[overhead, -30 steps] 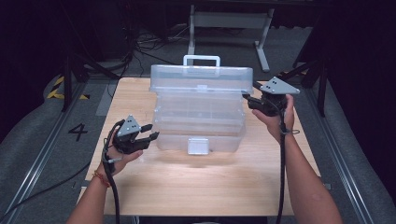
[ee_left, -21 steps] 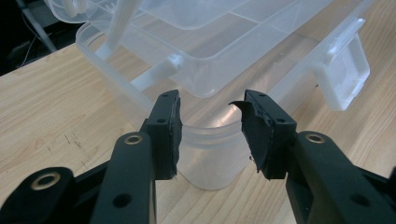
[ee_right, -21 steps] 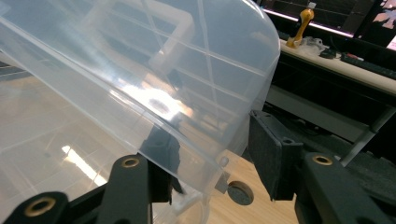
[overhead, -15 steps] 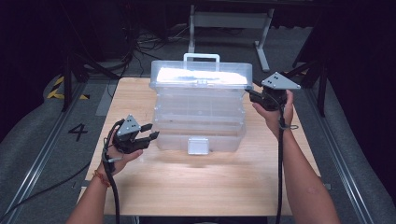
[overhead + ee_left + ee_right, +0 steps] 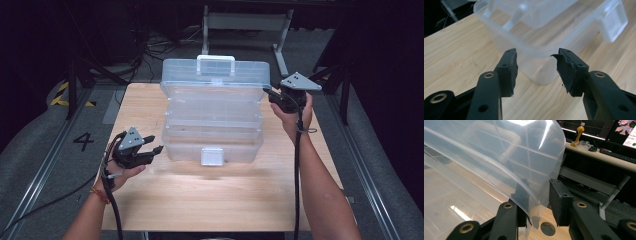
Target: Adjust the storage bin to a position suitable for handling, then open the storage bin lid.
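A clear plastic tiered toolbox [image 5: 212, 120] with a white handle [image 5: 215, 64] and a front latch [image 5: 212, 155] stands on the wooden table [image 5: 210, 195]. My right gripper [image 5: 270, 96] is at the lid's right rear corner. In the right gripper view the lid [image 5: 499, 157] has its edge between the jaws of my right gripper [image 5: 539, 195], which have just been closing; one pad lies behind the plastic and the other stands a little off it. My left gripper [image 5: 156, 143] hovers by the box's front left corner [image 5: 544, 37]. Its jaws [image 5: 536, 67] have just been opening, with nothing between them.
Bare table lies in front of the box and along both sides. A metal stand [image 5: 245, 22] and cables [image 5: 150, 45] sit on the floor behind the table. A desk with an orange bottle [image 5: 578, 133] and monitors stands off to the right.
The right gripper's jaws have narrowed around the lid's corner, and the lid's top face looks slightly tipped. The left gripper's jaws have spread a little. Both hands stay about where they were.
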Demonstrator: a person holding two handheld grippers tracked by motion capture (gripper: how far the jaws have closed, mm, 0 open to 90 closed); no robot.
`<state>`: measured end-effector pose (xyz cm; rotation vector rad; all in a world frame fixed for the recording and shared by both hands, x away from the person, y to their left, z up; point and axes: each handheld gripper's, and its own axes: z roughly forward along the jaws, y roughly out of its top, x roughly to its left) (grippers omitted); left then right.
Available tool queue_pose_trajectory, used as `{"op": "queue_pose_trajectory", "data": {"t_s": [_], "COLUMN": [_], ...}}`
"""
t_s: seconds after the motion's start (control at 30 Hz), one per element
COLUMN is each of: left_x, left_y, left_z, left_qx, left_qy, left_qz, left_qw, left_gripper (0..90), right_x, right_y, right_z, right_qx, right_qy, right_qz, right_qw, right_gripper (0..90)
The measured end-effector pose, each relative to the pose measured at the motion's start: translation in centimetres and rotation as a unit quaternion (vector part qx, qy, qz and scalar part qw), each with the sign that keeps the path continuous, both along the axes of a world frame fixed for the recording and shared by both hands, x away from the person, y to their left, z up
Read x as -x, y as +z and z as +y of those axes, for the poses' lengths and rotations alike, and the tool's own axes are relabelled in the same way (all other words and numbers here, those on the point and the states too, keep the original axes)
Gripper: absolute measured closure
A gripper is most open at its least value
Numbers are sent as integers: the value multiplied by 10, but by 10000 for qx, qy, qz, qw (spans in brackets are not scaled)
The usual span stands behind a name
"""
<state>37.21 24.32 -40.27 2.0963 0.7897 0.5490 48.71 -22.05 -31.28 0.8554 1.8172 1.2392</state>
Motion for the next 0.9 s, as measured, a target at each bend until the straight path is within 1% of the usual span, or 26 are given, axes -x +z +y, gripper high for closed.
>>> {"op": "queue_pose_trajectory", "data": {"t_s": [0.03, 0.1, 0.2, 0.3, 0.33, 0.37, 0.4, 0.43, 0.47, 0.5, 0.57, 0.6, 0.73, 0.77, 0.9], "left_x": [4, 7, 10, 14, 15, 16, 16, 18, 18, 20, 20, 20, 19, 19, 20], "left_y": [-4, -10, -22, -35, -40, -44, -44, -48, -52, -58, -66, -70, -72, -73, -75], "left_z": [5, 12, 22, 33, 36, 38, 38, 40, 41, 43, 44, 44, 45, 45, 46], "left_qx": [-124, -298, -465, -574, -582, -591, -591, -602, -625, -617, -620, -525, -442, -367, -338], "left_qy": [52, 66, 130, 140, 170, 171, 171, 193, 166, 179, 185, 176, 198, 216, 158], "left_qz": [38, 135, 395, 597, 713, 787, 787, 919, 960, 1069, 1166, 1245, 1274, 1270, 1156], "left_qw": [9999, 9994, 9981, 9965, 9956, 9950, 9950, 9938, 9933, 9922, 9911, 9907, 9907, 9910, 9926], "left_gripper": [504, 498, 481, 458, 448, 431, 411, 411, 391, 382, 362, 346, 314, 306, 274], "right_x": [0, -1, -3, -5, -6, -7, -7, -8, -10, -11, -13, -15, -18, -18, -21], "right_y": [0, 0, 2, 4, 4, 4, 4, 4, 4, 4, 4, 5, 5, 5, 5], "right_z": [1, 1, 2, 2, 2, 2, 2, 2, 2, 2, 3, 2, 2, 1, 1], "right_qx": [12, 29, 39, 29, 13, -26, -26, -84, -112, -117, -154, -173, -197, -202, -228], "right_qy": [-23, -50, -74, -87, -85, -96, -96, -108, -117, -125, -145, -148, -133, -133, -144], "right_qz": [-11, -35, -12, 8, 3, -4, -4, -1, -1, 4, -17, -10, -34, -43, -68], "right_qw": [10000, 10000, 10000, 10000, 10000, 10000, 10000, 9999, 9999, 9999, 9998, 9997, 9997, 9997, 9996], "right_gripper": [707, 710, 712, 713, 714, 717, 717, 719, 721, 722, 725, 726, 728, 729, 732]}}
